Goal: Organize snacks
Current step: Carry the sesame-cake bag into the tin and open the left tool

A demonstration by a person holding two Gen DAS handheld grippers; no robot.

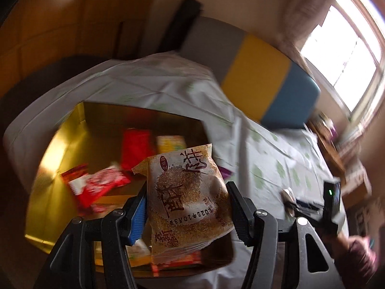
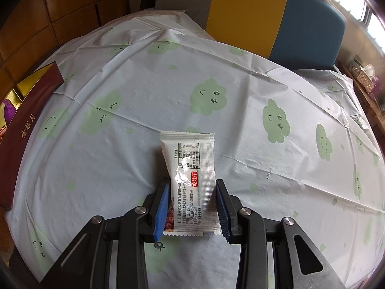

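Observation:
In the left wrist view my left gripper [image 1: 187,201] is shut on a golden-brown speckled snack packet [image 1: 185,192] with dark red characters. It hangs over an open gold-lined box [image 1: 50,168] that holds red packets [image 1: 96,187] and an orange one [image 1: 170,143]. In the right wrist view my right gripper [image 2: 192,186] is shut on a white snack packet [image 2: 190,168] with printed text and a red label. That packet sits low over the tablecloth [image 2: 144,96]; I cannot tell whether it touches the cloth.
The white tablecloth has green cloud faces. The box's dark red wall [image 2: 26,130] stands at the left edge of the right wrist view. A grey, yellow and blue seat back [image 2: 252,12] rises behind the table. A bright window [image 1: 346,48] is at the right. A person's sleeve [image 1: 361,252] shows.

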